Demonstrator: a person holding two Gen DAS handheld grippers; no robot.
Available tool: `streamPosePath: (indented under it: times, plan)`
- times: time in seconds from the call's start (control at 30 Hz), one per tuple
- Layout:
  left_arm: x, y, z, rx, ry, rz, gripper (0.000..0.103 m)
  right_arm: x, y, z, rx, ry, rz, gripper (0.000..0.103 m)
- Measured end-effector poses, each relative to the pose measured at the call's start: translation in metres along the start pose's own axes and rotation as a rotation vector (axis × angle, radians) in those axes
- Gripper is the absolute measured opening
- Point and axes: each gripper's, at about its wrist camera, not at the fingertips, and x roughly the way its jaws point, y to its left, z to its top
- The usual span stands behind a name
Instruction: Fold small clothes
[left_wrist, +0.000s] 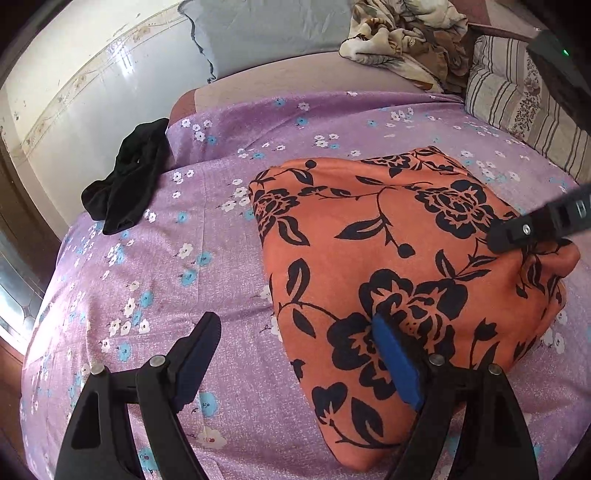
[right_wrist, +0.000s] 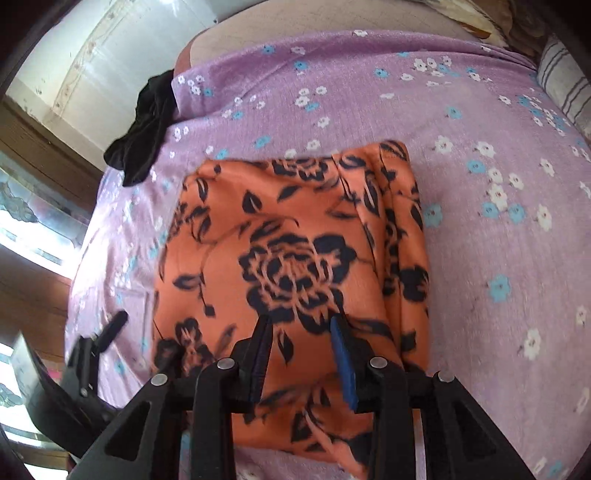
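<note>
Lying folded on the bed sheet (left_wrist: 229, 266) — orange garment (left_wrist: 406, 266), black roses

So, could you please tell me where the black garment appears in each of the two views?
Left wrist view: black garment at left, draped over the bed's edge.
Right wrist view: black garment at upper left, same edge.
Shared landmark: the folded orange floral cloth to its right.
</note>
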Motion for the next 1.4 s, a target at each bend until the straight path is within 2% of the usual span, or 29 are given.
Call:
streamPosePath:
  times: [0.1,0.27,0.43,0.7,0.9,1.03,1.17,1.23,1.3,1.37,1.4]
  plan:
    - [-0.001,0.002,-0.003,-0.015,0.0,-0.011,0.084,-0.009,0.0,-0.029,-0.032,-0.048,-0.058,0.037]
    - [0.002,0.003,-0.003,-0.027,0.007,-0.013,0.088,-0.013,-0.002,-0.054,-0.032,-0.059,-0.069,0.037]
    - [0.006,0.003,-0.003,-0.034,0.006,-0.014,0.091,-0.005,-0.005,-0.045,-0.03,-0.045,-0.053,0.037]
    - [0.009,0.006,-0.001,-0.057,0.016,-0.023,0.094,0.004,-0.027,-0.03,0.068,-0.036,0.071,0.037]
    - [0.005,0.005,-0.001,-0.056,0.009,-0.008,0.094,-0.003,-0.014,-0.035,0.023,-0.056,0.022,0.037]
    - [-0.001,0.006,0.003,-0.06,0.005,0.002,0.094,-0.018,-0.014,-0.03,0.026,-0.055,0.056,0.038]
    - [-0.013,0.01,0.01,-0.068,-0.039,0.03,0.094,-0.049,-0.009,-0.025,-0.005,-0.199,0.129,0.038]
    - [-0.017,0.015,0.013,-0.086,-0.058,0.028,0.094,-0.051,-0.005,-0.022,-0.011,-0.225,0.139,0.038]
    - [-0.015,0.018,0.014,-0.1,-0.051,0.023,0.094,-0.038,-0.004,-0.018,0.005,-0.177,0.109,0.038]
    - [-0.002,0.017,0.011,-0.088,-0.002,0.032,0.094,-0.008,-0.008,-0.014,0.042,-0.068,0.044,0.037]
    - [0.006,0.017,0.009,-0.083,0.026,0.033,0.094,0.001,-0.011,-0.014,0.058,-0.055,0.041,0.037]
